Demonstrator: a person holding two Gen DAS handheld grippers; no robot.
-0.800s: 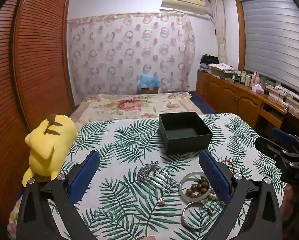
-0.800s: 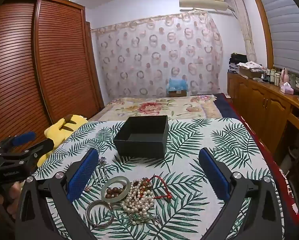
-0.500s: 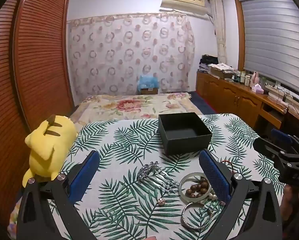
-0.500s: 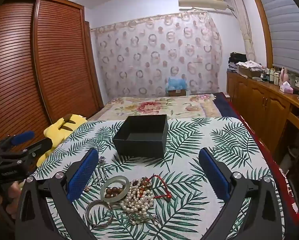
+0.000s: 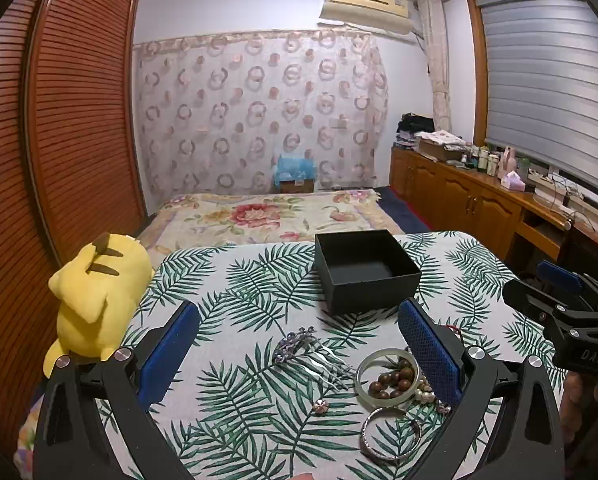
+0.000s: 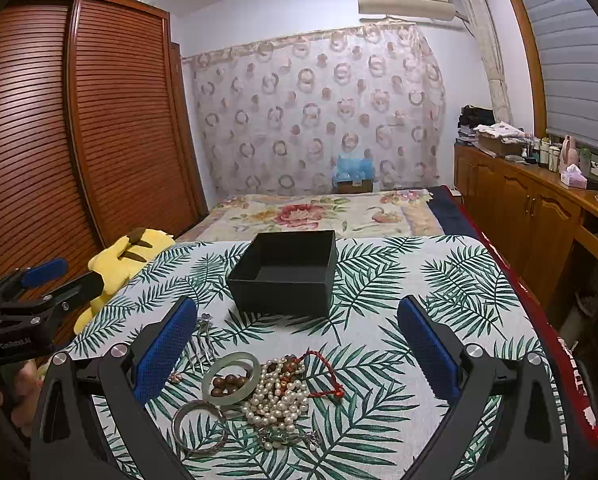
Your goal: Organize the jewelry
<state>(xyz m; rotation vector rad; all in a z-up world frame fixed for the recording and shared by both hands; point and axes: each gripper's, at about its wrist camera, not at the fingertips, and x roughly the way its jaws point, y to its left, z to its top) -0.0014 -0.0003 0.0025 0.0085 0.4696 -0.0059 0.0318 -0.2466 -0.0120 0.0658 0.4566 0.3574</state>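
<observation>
An open black box (image 5: pixel 365 274) (image 6: pixel 285 274) stands on a table with a palm-leaf cloth (image 5: pixel 243 288). In front of it lies jewelry: a jeweled hair comb (image 5: pixel 303 346), a pale jade bangle (image 5: pixel 387 376) (image 6: pixel 231 376) around brown beads, a silver bangle (image 5: pixel 391 434) (image 6: pixel 199 428), a pearl necklace (image 6: pixel 279 394) and a red cord (image 6: pixel 327 376). My left gripper (image 5: pixel 299 354) is open and empty above the comb. My right gripper (image 6: pixel 299 354) is open and empty above the pearls. Each gripper shows at the edge of the other's view.
A yellow plush toy (image 5: pixel 95 292) lies at the table's left edge. A bed with a floral cover (image 5: pixel 259 216) is behind the table. A wooden wardrobe (image 5: pixel 59 120) stands at left, a cabinet with bottles (image 5: pixel 479 200) at right.
Both grippers have barely shifted. Nothing was taken hold of or moved.
</observation>
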